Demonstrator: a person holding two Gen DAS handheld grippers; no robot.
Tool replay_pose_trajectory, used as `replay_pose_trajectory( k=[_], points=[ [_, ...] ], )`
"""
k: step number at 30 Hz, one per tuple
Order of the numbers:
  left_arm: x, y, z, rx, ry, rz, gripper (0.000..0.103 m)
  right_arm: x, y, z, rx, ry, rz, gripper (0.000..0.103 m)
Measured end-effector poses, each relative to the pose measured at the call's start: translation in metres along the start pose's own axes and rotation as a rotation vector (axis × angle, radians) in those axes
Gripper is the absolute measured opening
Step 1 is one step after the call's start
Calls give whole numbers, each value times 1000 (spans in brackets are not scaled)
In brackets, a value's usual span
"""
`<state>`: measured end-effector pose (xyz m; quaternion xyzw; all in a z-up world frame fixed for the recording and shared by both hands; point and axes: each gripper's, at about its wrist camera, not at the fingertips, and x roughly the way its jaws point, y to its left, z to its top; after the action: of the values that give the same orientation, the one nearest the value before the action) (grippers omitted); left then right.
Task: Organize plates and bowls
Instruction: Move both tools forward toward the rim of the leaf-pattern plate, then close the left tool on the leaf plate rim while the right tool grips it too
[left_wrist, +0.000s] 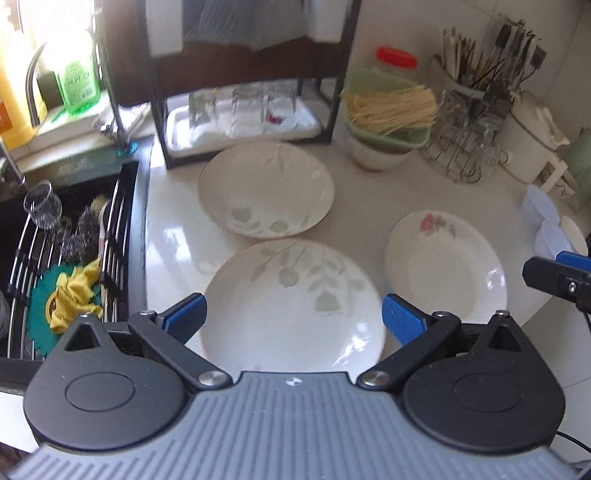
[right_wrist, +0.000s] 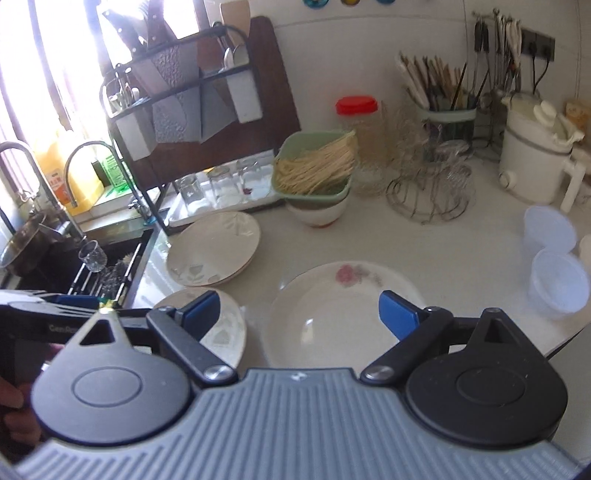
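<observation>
Three plates lie on the white counter. A leaf-patterned plate sits nearest, and my left gripper hangs open above its near rim, touching nothing. A second leaf-patterned plate lies behind it. To the right is a white plate with a pink flower. My right gripper stands open over that flower plate, nothing between its fingers. The near leaf plate shows partly behind its left finger, the far leaf plate beyond. A bowl stands under a green basket of noodles.
A sink with a wire rack, a glass and scrubbers lies left of the counter. A black rack with glasses stands at the back. A wire stand, utensil holder, white kettle and two clear plastic tubs crowd the right.
</observation>
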<state>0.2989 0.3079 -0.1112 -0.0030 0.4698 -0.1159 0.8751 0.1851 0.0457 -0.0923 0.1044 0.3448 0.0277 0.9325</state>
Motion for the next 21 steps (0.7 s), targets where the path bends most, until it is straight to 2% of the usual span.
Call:
replay_pose_trajectory(
  k=[3, 4, 5, 9, 11, 14, 18, 21],
  points=[
    [19, 23, -2, -14, 57, -9, 102, 22, 16, -13, 14, 79, 46, 88],
    [24, 29, -4, -19, 61, -14, 102, 30, 23, -19, 19, 112, 49, 78],
    [28, 35, -5, -25, 65, -20, 102, 36, 27, -23, 23, 133, 56, 74],
    [49, 47, -9, 21, 76, -46, 102, 60, 40, -40, 53, 193, 62, 70],
    [61, 51, -10, 28, 84, -66, 102, 73, 41, -46, 80, 218, 55, 58],
    [78, 54, -11, 24, 96, -95, 101, 94, 41, -56, 126, 252, 34, 44],
    [94, 57, -10, 19, 101, -107, 101, 111, 45, -62, 144, 259, 20, 43],
    [104, 58, -6, 19, 121, -107, 94, 118, 46, -63, 152, 240, 23, 41]
  ],
)
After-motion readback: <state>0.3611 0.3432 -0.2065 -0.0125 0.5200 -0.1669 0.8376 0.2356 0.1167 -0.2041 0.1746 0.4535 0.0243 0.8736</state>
